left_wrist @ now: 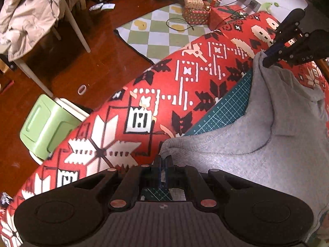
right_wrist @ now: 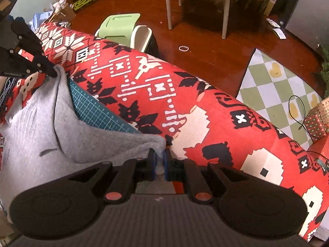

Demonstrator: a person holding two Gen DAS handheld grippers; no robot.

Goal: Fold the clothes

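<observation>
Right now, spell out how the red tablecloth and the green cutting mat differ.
The red tablecloth carries bold white and black motifs; the green cutting mat shows only a fine pale grid. The tablecloth lies widely exposed, while the mat shows as a strip, the rest hidden under the grey garment. The mat sits on the tablecloth. Both lie flat beneath that garment.

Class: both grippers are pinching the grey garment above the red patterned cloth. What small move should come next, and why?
Probably carry both held corners together across and lay them on the garment's far part. The left gripper and right gripper are each shut on a corner of the grey garment, which sags between them over the green cutting mat, so a fold looks half made.
</observation>
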